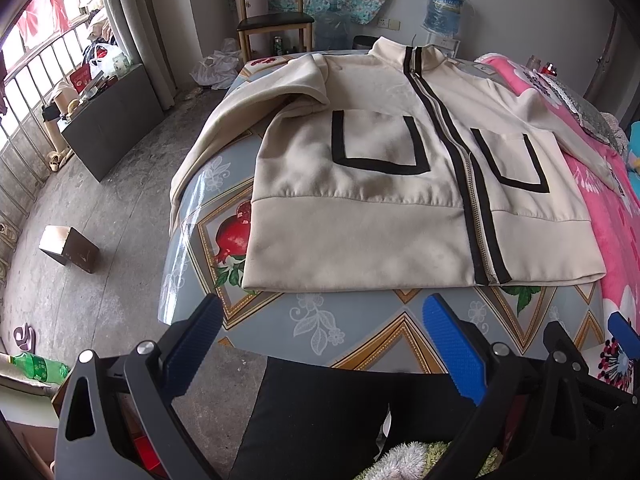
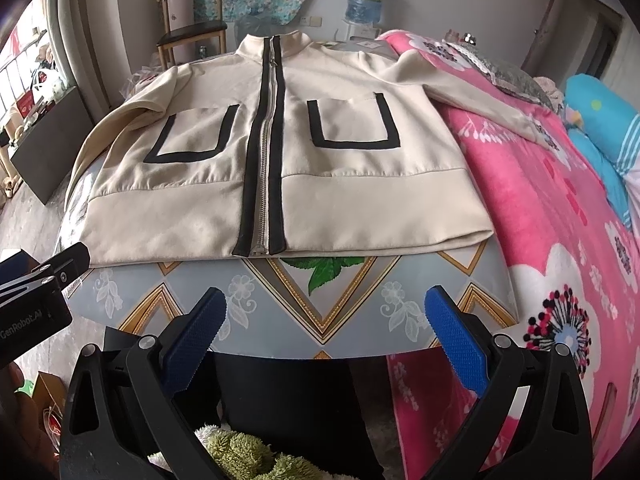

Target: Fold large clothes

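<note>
Two black grippers with blue ribbed pads, the left gripper [image 1: 322,330] and the right gripper [image 2: 326,326], hang with jaws spread wide and nothing between them, just short of the near edge of a table covered in grey floral oilcloth [image 2: 280,312]. On it lies a cream zip-front jacket with black trim and two black-outlined pockets [image 2: 280,152], spread flat, front up, hem nearest. White lettering "GenRobot.AI" reads on the left gripper's body in the right wrist view
</note>
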